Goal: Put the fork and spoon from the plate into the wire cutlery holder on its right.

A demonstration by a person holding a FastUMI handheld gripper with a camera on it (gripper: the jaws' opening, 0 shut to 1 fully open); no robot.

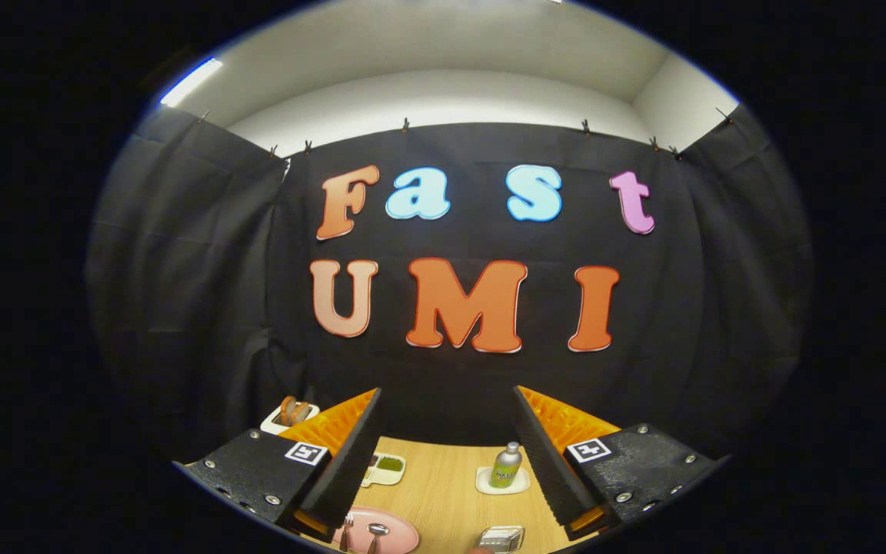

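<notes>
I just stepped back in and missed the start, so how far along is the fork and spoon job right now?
Nothing looks done yet: the fork and spoon lie on the pink plate. Nothing is in hand: the gripper is open, its fingers spread wide and raised well above the wooden table. Both pieces are left to move into the wire cutlery holder, to the plate's right.

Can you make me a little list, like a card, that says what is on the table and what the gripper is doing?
gripper: open, fingers wide apart, holding nothing
plate: pink, between the fingers, close in
fork: on the plate
spoon: on the plate, beside the fork
cutlery holder: wire, to the right of the plate
bottle: upright on a small white coaster, farther back
small dish: something green inside
table: light wood
</notes>
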